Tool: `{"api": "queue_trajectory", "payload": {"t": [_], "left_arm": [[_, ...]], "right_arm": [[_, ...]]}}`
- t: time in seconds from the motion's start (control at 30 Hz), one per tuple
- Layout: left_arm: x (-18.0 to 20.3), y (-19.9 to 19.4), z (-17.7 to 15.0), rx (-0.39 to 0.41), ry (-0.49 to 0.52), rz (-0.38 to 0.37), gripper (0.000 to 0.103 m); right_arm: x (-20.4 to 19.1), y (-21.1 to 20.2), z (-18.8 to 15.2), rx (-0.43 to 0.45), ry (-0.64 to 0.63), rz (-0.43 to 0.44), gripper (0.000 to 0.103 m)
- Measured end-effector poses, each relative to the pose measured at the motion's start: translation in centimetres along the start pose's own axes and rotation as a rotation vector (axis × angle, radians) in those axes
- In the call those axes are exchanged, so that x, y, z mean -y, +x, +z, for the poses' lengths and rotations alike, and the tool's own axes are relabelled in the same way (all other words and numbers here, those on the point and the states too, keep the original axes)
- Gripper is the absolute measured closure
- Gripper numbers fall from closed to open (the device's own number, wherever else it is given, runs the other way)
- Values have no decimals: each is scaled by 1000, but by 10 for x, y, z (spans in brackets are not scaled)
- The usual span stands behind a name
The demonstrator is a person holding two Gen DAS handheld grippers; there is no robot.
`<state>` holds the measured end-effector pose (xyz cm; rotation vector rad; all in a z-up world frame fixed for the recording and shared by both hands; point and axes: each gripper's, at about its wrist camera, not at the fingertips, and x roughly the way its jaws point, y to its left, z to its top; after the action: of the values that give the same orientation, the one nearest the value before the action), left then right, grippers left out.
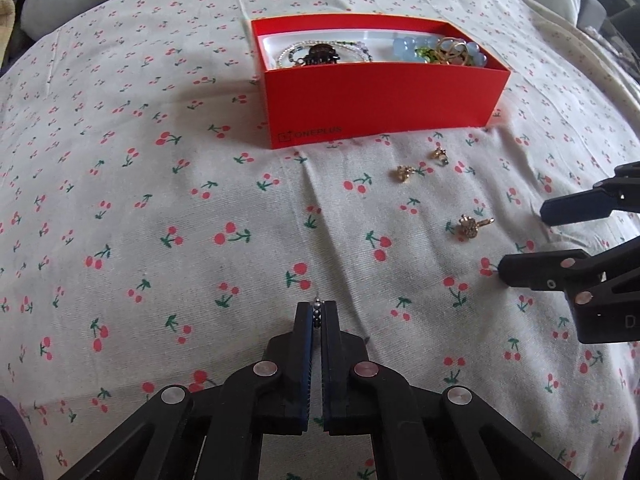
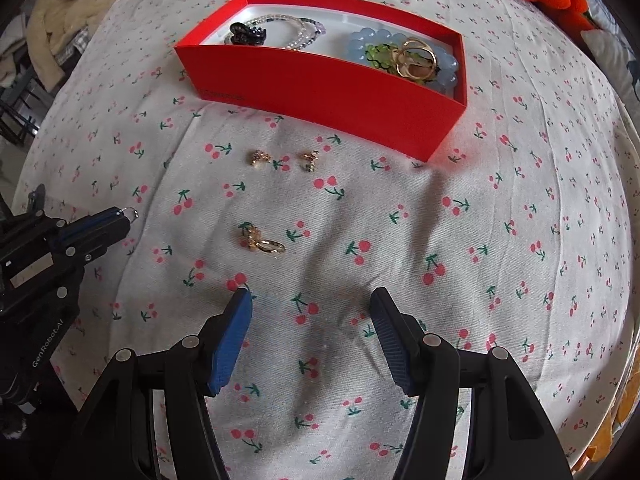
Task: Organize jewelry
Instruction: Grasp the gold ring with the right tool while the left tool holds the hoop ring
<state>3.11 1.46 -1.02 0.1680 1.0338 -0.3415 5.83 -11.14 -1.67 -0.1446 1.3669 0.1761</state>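
Red box (image 1: 384, 96), on the cherry-print bedsheet (image 1: 160, 200): already holds bracelets and rings. Right gripper (image 2: 312, 300): jaws spread, empty, near the gold hoop earring (image 2: 262, 240); soft sheet may let it slide. Left gripper (image 1: 319, 312): jaws pressed on a small beaded earring (image 1: 317, 310); the thin tip-hold could slip before the box.

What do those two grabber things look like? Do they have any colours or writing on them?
Both are black plastic scissor-like linkages with round silver rivets. The left gripper and the right gripper each end in two flat fingers lined with ribbed blue pads. White "GenRobot.AI" lettering runs along the left one's black body. No cables or sleeves show.
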Motion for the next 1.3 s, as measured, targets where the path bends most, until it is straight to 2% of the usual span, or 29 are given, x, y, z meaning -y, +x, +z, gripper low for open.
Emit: {"api": "queue_trajectory", "payload": {"t": [0.03,0.17,0.3,0.43,0.5,0.53,0.73,1.07,1.3], "left_arm": [[-1,-1,-1,-1,-2,2,103],[-5,-2,-4,-6,-15,8,103],[-9,-3,-6,-9,-22,10,103],[-14,-4,-7,-14,-38,12,103],[-17,-5,-8,-17,-49,11,103],[-18,-5,-8,-18,-55,9,103],[-27,-7,-10,-24,-93,-3,103],[-38,-14,-7,-18,-156,-39,103],[-55,-24,2,7,-237,-85,103]], "right_arm": [[-11,-5,-2,5,2,2,39],[-13,-2,8,16,33,18,42],[-11,-3,11,24,49,28,59],[-9,-3,15,27,43,30,72],[-18,-2,18,28,39,30,81],[-29,1,26,28,36,27,82],[-37,13,36,34,31,25,82],[-2,-20,21,64,90,63,82],[17,-42,16,100,128,98,82]]}}
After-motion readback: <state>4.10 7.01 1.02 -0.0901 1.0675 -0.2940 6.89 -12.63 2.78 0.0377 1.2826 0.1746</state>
